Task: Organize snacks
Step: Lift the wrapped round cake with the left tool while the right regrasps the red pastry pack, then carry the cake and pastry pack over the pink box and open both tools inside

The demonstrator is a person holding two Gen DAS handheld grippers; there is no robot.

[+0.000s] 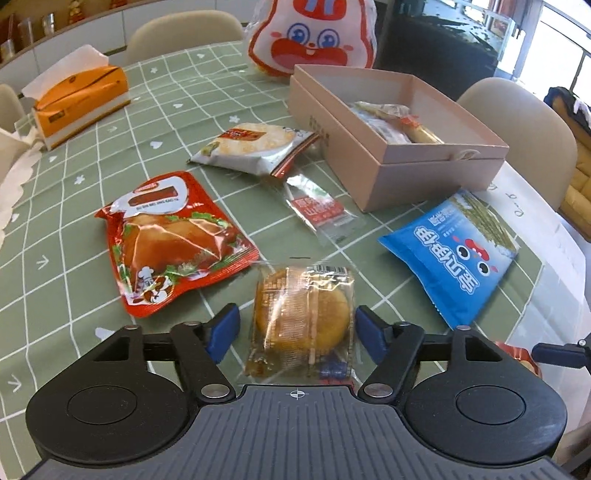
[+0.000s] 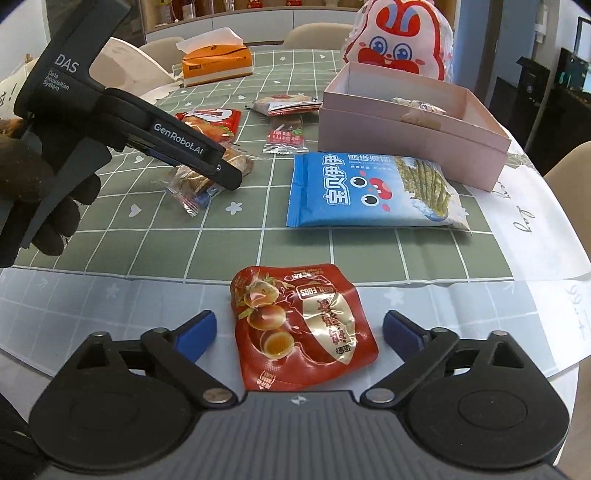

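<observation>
On the table, far right: my pink box (image 1: 376,166) sits open, lid off, on the green checked cloth (image 1: 74,229).
Box contents: I make out a few wrapped snacks (image 1: 391,122) piled at its far end; the near part of its floor looks bare.
Behind the box: a rabbit-face bag (image 1: 314,37) stands upright against its far side.
Left claw: my left claw (image 1: 297,332) is spread wide, jaws either side of a clear-wrapped round cake (image 1: 303,317) lying flat; the blue pads (image 1: 221,332) stand clear of the wrapper, so I hold nothing.
Right claw: my right claw (image 2: 299,332) is fully spread over a red quail-egg pouch (image 2: 299,328) near the table edge, pads apart from it, nothing gripped.
Between cake and box: a small clear sachet with a red label (image 1: 321,214), and a white rice-cracker pack (image 1: 255,147) just beside the box's left wall.
Left of the cake: a red chicken-leg pouch (image 1: 173,240), flat.
Right of the cake: a blue seaweed-snack bag (image 1: 454,254), near the box's front corner.
Far left: an orange tissue box (image 1: 81,99), well apart from the snacks.
Around the table: beige chairs (image 1: 184,33).
Seen from my right camera: a gloved hand (image 2: 33,192) holds the left tool above the cake.
</observation>
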